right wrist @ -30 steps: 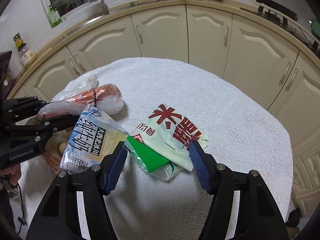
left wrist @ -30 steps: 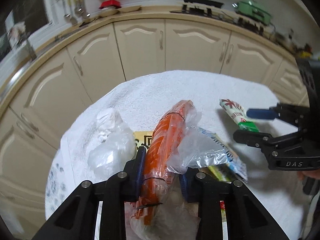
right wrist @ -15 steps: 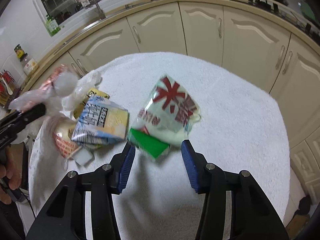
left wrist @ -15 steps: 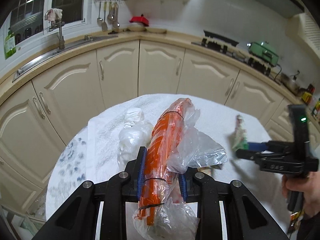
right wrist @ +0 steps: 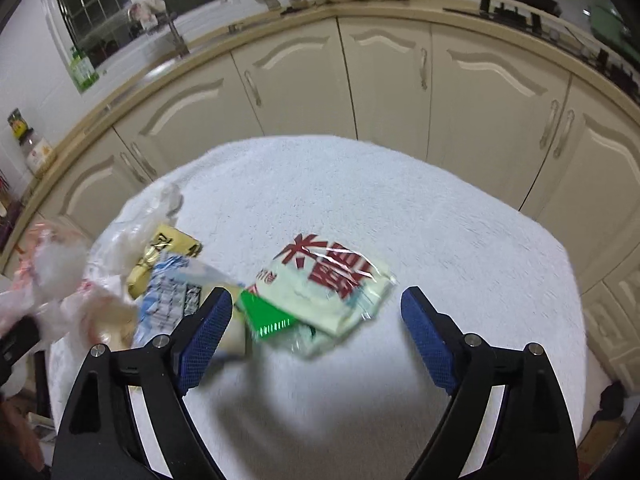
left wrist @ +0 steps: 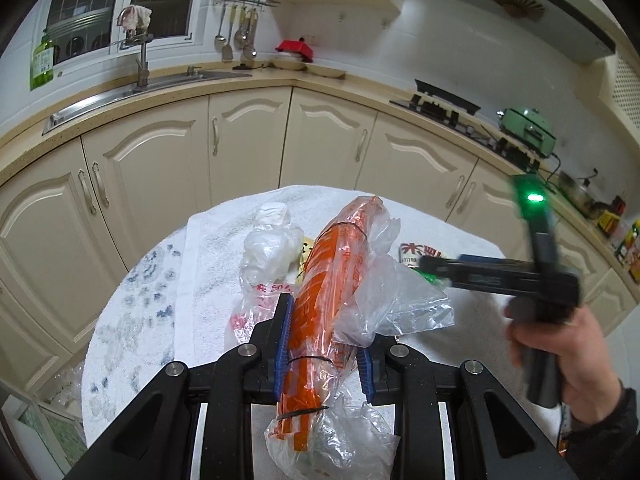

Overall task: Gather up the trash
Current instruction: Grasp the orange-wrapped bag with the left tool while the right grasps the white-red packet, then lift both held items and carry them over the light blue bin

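My left gripper (left wrist: 324, 336) is shut on a long orange plastic wrapper (left wrist: 332, 280) with clear film hanging off it, held above the white towel-covered table (right wrist: 400, 208). In the right wrist view this wrapper (right wrist: 44, 256) is a blur at the far left. My right gripper (right wrist: 316, 300) has its jaws opening wide. A cream packet with red characters (right wrist: 332, 276) and its green end (right wrist: 268, 316) lie flat on the towel between the pads, untouched. In the left wrist view the right gripper (left wrist: 436, 266) is blurred, held by a hand (left wrist: 560, 352).
A blue-and-white packet (right wrist: 172, 300), a yellow packet (right wrist: 160, 248) and a knotted clear bag (left wrist: 272, 248) lie on the towel's left part. Cream cabinets (left wrist: 248, 148) curve behind the table, with a sink (left wrist: 140, 88) and a stove (left wrist: 440, 104) on the counter.
The left gripper rose and drew back with the orange wrapper. The right jaws narrowed around the cream packet, which tipped up, then spread wide; the packet lies flat again.
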### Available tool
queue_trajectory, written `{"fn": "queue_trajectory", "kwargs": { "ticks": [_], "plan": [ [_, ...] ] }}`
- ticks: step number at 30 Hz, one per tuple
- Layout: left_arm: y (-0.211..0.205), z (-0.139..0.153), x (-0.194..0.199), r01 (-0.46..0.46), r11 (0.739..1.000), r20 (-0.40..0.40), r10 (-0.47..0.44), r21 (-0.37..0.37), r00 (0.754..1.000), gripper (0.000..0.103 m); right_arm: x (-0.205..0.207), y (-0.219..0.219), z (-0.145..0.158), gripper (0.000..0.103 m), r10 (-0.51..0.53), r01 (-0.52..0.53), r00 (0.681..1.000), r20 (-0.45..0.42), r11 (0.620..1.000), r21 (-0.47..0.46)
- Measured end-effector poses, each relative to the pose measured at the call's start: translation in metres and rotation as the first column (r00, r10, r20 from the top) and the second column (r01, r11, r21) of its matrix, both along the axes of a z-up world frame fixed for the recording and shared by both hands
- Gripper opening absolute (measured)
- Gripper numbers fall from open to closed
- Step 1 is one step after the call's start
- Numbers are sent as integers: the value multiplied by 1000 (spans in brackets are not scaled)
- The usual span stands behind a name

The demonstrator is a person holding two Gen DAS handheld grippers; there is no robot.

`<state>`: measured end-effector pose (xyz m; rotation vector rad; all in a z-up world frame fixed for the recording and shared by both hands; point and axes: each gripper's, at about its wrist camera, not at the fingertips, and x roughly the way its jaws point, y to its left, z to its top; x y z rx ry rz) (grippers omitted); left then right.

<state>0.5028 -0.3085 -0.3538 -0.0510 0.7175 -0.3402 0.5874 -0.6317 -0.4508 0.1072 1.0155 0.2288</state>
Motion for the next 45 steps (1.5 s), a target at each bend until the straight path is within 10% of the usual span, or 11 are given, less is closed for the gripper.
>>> {"fn": "queue_trajectory", "kwargs": {
  "ticks": [25,45],
  "plan": [
    [-26,18,-37,45,999,23,-45,11,999,24,-57,-38,12,78,19,-20,1000,24,999,47],
    [-168,30,-119,199,980,77,-197,-17,977,24,-195,-148,79,78,-146,129,975,169,986,110]
  ]
}}
